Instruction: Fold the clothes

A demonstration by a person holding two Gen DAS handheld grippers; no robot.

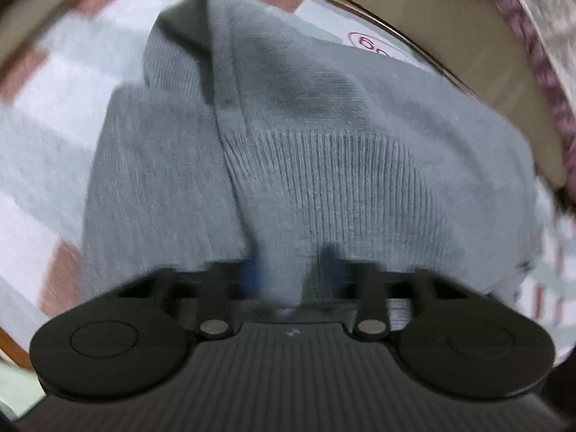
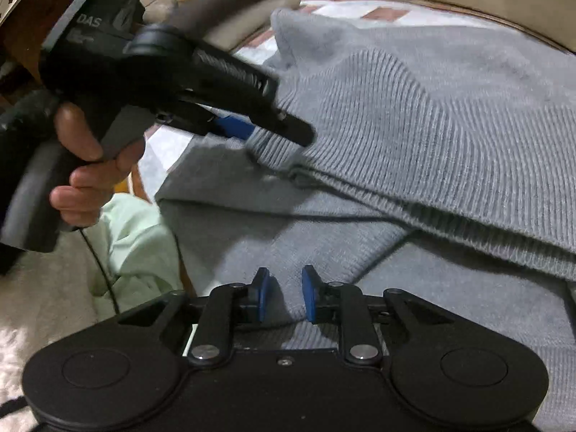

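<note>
Sweater (image 2: 414, 115) lies on the bench (image 2: 396, 10); your left claw (image 2: 273, 133) pinches its ribbed hem at ten o'clock from your right claw (image 2: 284, 293), which hangs spread, holding nothing, over lower cloth.

My table (image 1: 39, 136) wears a cloth checked in white, pale blue-grey and brick red, with a dark rounded rim (image 1: 424, 46) at its far edge. Directly on it lies the grey knit sweater (image 2: 414, 115), one ribbed layer folded over the rest and covering most of the top. At the near left edge sits a pale green cloth (image 2: 140, 237).
</note>
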